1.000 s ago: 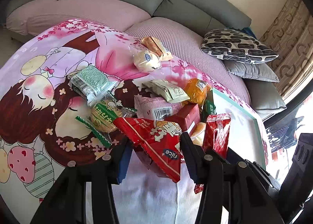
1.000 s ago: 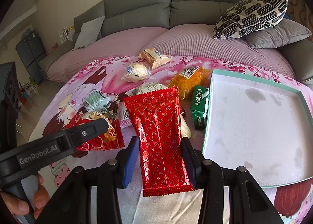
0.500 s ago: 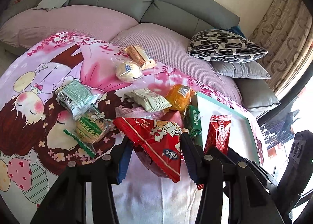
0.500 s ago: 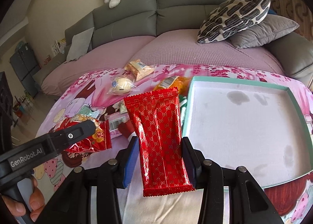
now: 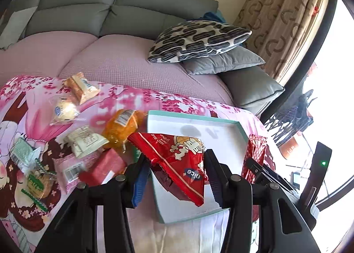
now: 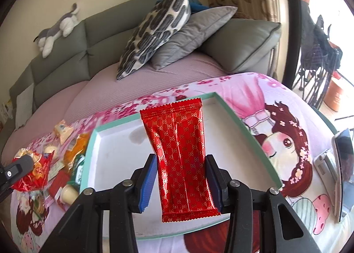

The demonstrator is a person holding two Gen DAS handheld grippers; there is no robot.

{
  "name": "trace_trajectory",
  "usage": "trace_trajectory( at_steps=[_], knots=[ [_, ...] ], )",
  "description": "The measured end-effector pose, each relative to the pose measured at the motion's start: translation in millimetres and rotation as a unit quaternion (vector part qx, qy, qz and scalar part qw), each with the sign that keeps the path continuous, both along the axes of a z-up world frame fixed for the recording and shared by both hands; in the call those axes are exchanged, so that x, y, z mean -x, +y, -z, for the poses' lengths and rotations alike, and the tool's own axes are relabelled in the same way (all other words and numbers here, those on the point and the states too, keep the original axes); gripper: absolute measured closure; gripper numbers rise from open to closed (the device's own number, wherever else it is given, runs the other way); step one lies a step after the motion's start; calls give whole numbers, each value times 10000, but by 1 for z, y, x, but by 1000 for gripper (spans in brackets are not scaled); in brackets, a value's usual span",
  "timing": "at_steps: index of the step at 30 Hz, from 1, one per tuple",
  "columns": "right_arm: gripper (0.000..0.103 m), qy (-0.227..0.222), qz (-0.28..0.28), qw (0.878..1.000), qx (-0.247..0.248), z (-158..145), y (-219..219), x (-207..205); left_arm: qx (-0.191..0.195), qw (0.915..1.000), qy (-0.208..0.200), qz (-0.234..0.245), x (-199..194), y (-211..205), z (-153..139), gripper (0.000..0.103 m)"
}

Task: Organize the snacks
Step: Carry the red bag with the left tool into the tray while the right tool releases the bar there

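Over tray (image 6: 95,142), both grippers clamp red packets.

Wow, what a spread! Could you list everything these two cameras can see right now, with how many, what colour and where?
Tray: one, white with teal rim, on the cartoon blanket.
Blanket: one, pink, spread over the sofa seat.
Long packet: one, red with gold pattern, held over the tray.
Snack bag: one, red, marked "nice", held above the tray's near edge.
Loose snacks: about nine, orange, cream, green, pink, red, left of the tray.
Cushions: three, one black-and-white, two grey, on the sofa.
Plush toy: one, grey and white, on the sofa back.
Phones: two, right of the tray.
Left gripper: black, blue fingers, gripping the snack bag.
Right gripper: black, blue fingers, gripping the long packet.
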State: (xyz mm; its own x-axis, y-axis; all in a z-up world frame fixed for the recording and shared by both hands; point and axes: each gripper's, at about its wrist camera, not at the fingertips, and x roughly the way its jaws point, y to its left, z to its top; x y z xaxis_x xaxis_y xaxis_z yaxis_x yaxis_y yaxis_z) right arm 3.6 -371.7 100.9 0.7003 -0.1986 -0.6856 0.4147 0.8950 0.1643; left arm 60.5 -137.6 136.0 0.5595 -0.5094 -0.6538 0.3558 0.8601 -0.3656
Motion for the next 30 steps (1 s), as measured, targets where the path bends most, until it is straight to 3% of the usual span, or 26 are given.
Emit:
trace_trajectory(
  at_steps=[4,10,18,30],
  knots=[
    [57,-8,394,9992,37,5,-22,1,-47,9996,-60,276,-5,-28,3,52],
    [56,288,420,9986,171,20,-30,-3,-183,9985,57,521,-12,-53,27,52],
    [56,686,206,9971,244,40,-21,-13,-299,9970,395,594,-22,-61,58,52],
    [57,924,225,9952,213,50,-20,-19,-199,9976,381,546,-32,-64,70,52]
  ],
)
